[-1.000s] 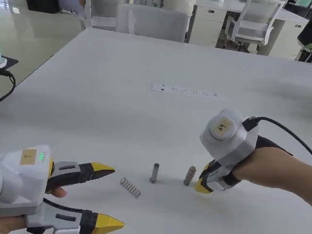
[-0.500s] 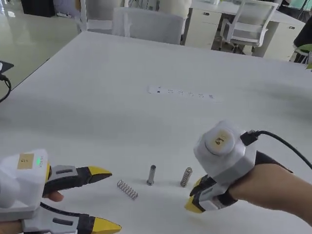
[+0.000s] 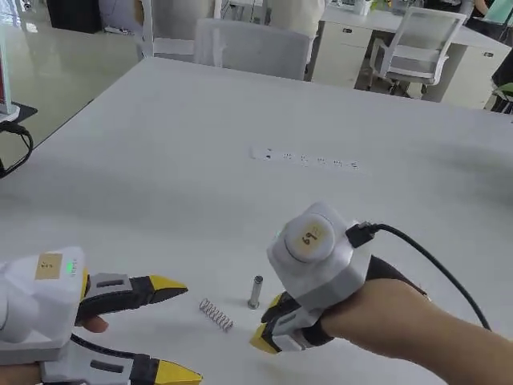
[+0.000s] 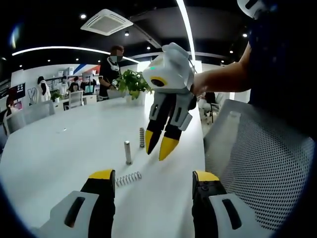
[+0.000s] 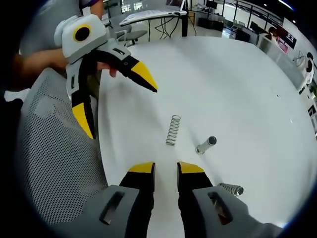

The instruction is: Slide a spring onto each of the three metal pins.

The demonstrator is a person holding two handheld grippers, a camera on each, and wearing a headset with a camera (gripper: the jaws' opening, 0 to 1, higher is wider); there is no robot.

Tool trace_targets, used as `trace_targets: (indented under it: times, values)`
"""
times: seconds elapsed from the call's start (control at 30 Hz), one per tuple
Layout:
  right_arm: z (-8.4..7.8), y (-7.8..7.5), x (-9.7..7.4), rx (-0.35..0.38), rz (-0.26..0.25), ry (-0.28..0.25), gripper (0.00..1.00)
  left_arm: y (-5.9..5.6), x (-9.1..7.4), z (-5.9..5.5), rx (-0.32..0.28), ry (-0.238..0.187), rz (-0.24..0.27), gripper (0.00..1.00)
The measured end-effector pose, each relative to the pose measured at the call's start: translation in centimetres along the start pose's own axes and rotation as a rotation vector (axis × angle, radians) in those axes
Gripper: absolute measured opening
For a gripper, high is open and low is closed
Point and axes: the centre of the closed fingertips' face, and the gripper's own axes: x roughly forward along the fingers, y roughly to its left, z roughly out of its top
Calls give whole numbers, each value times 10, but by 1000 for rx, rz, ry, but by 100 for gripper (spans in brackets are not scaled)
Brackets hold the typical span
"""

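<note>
The right gripper [image 5: 166, 167] has been moved away from the sprung pin [image 5: 231, 189], its jaws almost closed on nothing. The left gripper [image 4: 154, 175] is held wide open. A loose spring [image 3: 215, 313] lies at 8 o'clock of the bare pin [image 3: 256, 292] and is likely to be fitted next.

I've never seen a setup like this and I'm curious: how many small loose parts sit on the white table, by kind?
Springs: 2 (flat spring, upright spring)
Bare metal pin: 1
Total: 3
Whether a pin stands inside the upright spring can't be told.
</note>
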Motion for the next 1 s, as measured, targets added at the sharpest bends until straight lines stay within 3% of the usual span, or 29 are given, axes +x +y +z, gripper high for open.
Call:
trace_targets:
  times: [0.33, 0.63, 1.0]
  values:
    - [16, -4, 23, -9, -32, -10, 15, 4, -5, -2, -3, -1, 18, 58]
    - [14, -8, 38, 35, -42, 13, 16, 6, -7, -4, -6, 2, 25, 58]
    - [11, -8, 48, 14, -49, 49, 12, 5, -8, -2, -10, -1, 33, 58]
